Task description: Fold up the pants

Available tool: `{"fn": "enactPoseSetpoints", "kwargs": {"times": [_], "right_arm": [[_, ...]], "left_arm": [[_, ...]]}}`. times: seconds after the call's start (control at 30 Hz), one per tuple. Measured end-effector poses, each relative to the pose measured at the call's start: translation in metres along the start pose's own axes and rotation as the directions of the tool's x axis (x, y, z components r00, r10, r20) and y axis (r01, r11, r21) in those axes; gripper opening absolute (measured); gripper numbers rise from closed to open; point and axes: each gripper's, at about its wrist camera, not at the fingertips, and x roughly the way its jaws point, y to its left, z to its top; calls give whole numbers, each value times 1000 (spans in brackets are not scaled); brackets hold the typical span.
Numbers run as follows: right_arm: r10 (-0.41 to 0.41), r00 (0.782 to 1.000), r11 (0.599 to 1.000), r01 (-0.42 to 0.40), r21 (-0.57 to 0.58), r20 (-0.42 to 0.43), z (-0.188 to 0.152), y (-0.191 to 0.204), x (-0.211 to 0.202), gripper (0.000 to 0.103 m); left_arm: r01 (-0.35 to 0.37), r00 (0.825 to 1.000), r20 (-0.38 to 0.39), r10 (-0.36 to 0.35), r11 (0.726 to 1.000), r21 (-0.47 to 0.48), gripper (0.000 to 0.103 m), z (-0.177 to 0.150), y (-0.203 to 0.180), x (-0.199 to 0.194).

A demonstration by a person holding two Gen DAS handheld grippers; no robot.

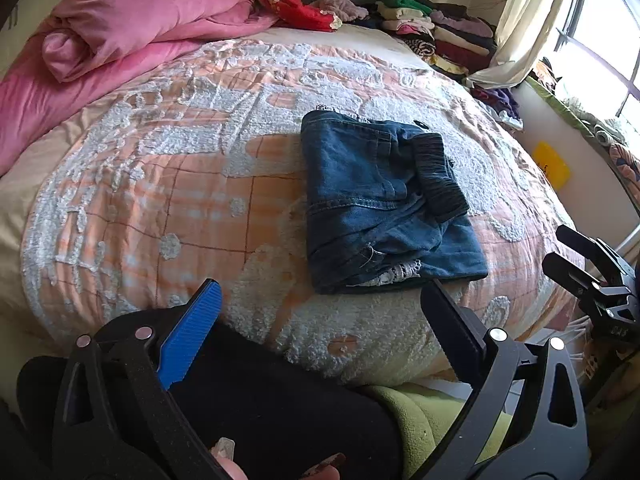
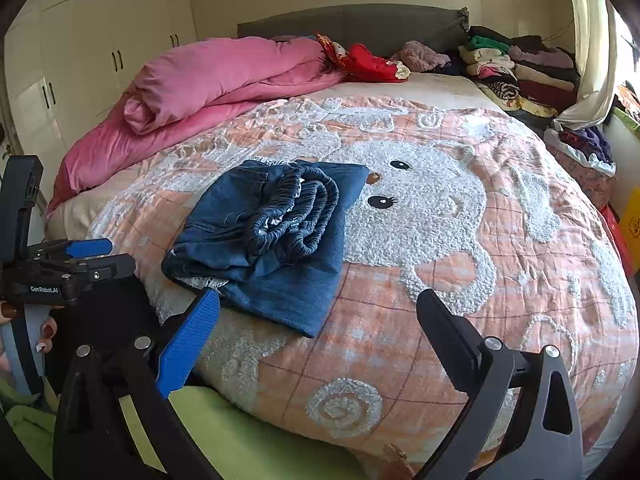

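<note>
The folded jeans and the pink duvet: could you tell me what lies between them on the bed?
Only bare bedspread lies between the folded jeans and the pink duvet; the right wrist view shows it clearly.

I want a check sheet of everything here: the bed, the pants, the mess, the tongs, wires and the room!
Surface: bed with an orange checked blanket showing a white fluffy animal.
Job's things: blue denim pants folded into a bundle, lying on the blanket.
Clutter: pink duvet, red cloth, stacked clothes.
Tongs: left tongs and right tongs open, empty, off the pants.
Cables: nothing seen.
Surroundings: white wardrobe, curtain, window.
</note>
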Motion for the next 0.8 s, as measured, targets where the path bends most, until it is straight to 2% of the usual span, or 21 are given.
{"fn": "enactPoseSetpoints", "kwargs": {"times": [0.8], "right_arm": [[6,1000,1000,-6,-4,-8,0,2,1,98]], "left_arm": [[-41,999,-1,41,999,4,93,2,1,-1]]}}
